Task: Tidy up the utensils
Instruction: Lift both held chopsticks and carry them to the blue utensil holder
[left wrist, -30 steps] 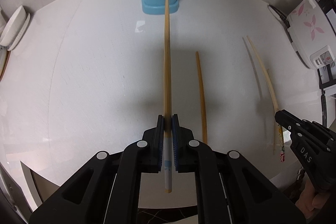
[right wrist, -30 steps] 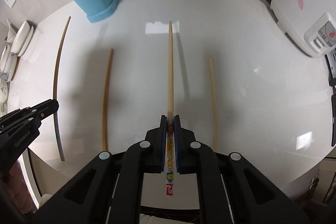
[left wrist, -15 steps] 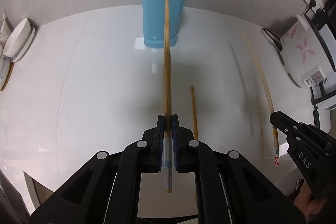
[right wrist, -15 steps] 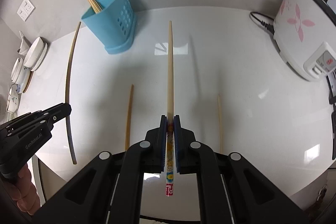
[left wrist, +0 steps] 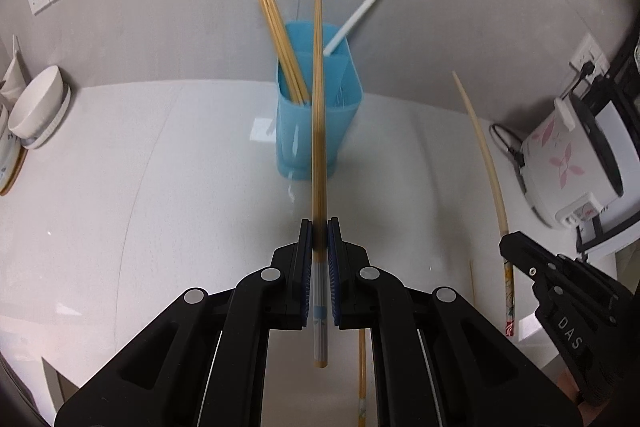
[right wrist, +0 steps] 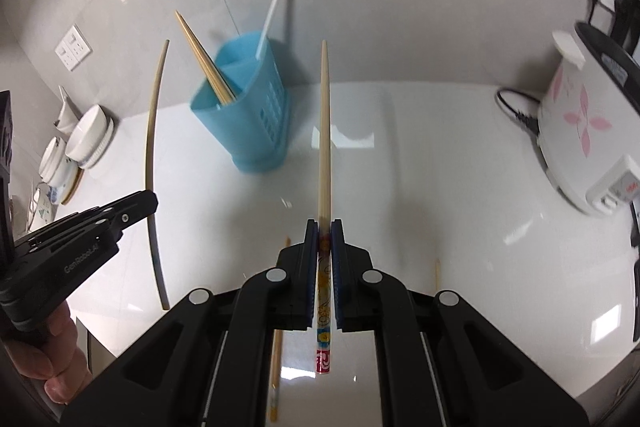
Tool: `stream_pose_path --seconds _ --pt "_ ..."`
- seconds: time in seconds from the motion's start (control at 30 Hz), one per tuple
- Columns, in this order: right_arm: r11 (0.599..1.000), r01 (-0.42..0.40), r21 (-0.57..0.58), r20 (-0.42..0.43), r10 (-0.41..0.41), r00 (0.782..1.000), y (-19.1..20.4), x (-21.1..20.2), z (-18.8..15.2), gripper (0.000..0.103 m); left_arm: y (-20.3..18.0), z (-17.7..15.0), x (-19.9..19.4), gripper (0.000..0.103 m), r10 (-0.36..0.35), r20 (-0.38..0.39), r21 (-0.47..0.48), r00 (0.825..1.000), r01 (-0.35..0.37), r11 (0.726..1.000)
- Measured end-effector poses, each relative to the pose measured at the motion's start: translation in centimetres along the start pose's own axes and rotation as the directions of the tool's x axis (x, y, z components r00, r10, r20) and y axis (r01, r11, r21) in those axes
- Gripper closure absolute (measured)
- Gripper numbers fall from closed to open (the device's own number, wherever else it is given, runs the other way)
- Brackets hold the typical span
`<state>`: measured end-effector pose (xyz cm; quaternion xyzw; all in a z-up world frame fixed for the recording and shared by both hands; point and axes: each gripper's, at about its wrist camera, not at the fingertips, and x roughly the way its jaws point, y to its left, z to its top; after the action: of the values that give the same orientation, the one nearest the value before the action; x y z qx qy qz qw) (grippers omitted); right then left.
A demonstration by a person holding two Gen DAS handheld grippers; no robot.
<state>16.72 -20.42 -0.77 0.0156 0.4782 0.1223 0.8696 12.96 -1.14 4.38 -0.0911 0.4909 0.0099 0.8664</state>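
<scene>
Bamboo-light, stiff and slick, each chopstick [left wrist: 318,131] [right wrist: 325,135] sits pinched near its decorated butt in the closed left gripper [left wrist: 319,247] and right gripper [right wrist: 324,247], raised before the blue holder [left wrist: 320,115].

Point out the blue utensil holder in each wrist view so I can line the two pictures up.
Left wrist: blue utensil holder stands centre, upper half, partly behind the chopstick in the left gripper.
Right wrist: blue utensil holder stands left of centre, upper half, tilted by the lens.
Shared landmark: the flowered rice cooker at the right edge in both.
</scene>
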Motion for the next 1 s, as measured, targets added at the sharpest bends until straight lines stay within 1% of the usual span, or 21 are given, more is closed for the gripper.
stream_pose_path --seconds 0.23,0.37,0.53,0.63,0.77,0.8,0.9,1.0 --pt "0.999 -0.037 -0.018 0.066 0.038 0.997 1.3 -0.1 3.1 0.097 0.8 3.0 -0.2 0.096 -0.027 0.098 -0.034 0.995 0.03 0.999" --pt "0.998 -0.058 -0.035 0.102 0.062 0.993 2.3 0.0 4.7 0.097 1.2 4.8 -0.4 0.096 -0.038 0.174 -0.051 0.984 0.048 0.998" --pt "0.996 -0.078 -0.045 0.127 0.083 0.988 3.1 0.5 6.6 0.097 1.9 7.1 -0.3 0.096 -0.057 0.265 -0.062 0.963 0.076 0.995" --pt "0.995 -0.091 -0.048 0.144 0.097 0.985 3.3 0.6 7.5 0.097 2.0 8.4 0.2 0.096 -0.068 0.323 -0.062 0.944 0.092 0.994" --pt "0.993 -0.107 -0.045 0.162 0.113 0.98 3.3 0.9 8.6 0.097 2.2 9.6 1.6 0.096 -0.087 0.372 -0.073 0.924 0.123 0.99" --pt "0.993 -0.108 -0.045 0.163 0.114 0.98 3.3 1.0 8.7 0.097 2.3 9.8 2.0 0.096 -0.092 0.389 -0.074 0.917 0.131 0.989" --pt "0.993 -0.114 -0.042 0.171 0.12 0.978 3.3 1.3 9.2 0.097 2.3 10.2 3.1 0.096 -0.095 0.428 -0.071 0.899 0.139 0.988" --pt "0.992 -0.12 -0.038 0.173 0.125 0.977 3.3 1.7 9.7 0.097 2.3 10.5 4.1 0.096 -0.101 0.453 -0.071 0.886 0.149 0.986"
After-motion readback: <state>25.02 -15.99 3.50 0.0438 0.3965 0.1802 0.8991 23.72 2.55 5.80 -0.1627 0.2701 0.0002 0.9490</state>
